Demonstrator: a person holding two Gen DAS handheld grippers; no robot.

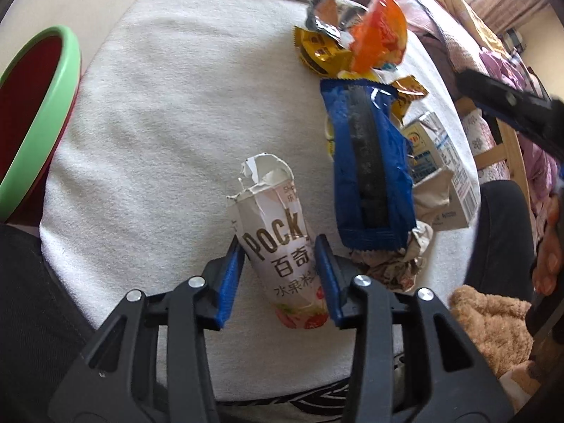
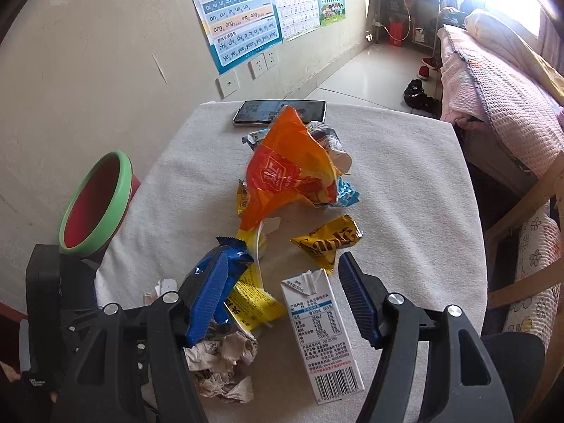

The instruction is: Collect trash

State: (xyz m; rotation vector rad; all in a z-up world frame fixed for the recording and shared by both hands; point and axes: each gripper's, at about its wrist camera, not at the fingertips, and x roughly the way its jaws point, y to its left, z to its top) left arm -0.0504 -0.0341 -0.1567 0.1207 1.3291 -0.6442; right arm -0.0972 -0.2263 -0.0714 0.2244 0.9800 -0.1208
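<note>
Nearest in the left wrist view, the left tongs (image 1: 280, 278) stand narrowed around the torn white paper Pocky snack sleeve (image 1: 282, 246), their blue pads flanking its printed middle. The sleeve lies on the white cloth-covered bench (image 1: 158, 123), torn mouth pointing away. Whether the pads truly press the paper is hard to tell; if they only brush it, a lift likely leaves the sleeve behind or lets it slide out, since the thin paper crushes rather than resists.

In the right wrist view, the right tongs (image 2: 282, 303) stand wide apart and hold nothing, straddling the white drink carton (image 2: 322, 335), which lies flat between the jaws without touching them. The left pad sits over the blue foil wrapper (image 2: 220, 264), so closing here could pinch the wrapper along with the carton, or push the carton askew.

Just beside lie the crumpled grey paper wad (image 2: 225, 363) and a yellow printed wrapper (image 2: 253, 299); a drag across the bench could scatter them off the near edge.

Farther on rest the small yellow candy packet (image 2: 329, 243) and the big orange plastic bag (image 2: 289, 176), light enough to topple if bumped.

The red bin with green rim (image 2: 98, 204) stands off the bench's left side; a short drop misses it. The dark phone (image 2: 278, 112) at the far edge risks being swept up as trash.
</note>
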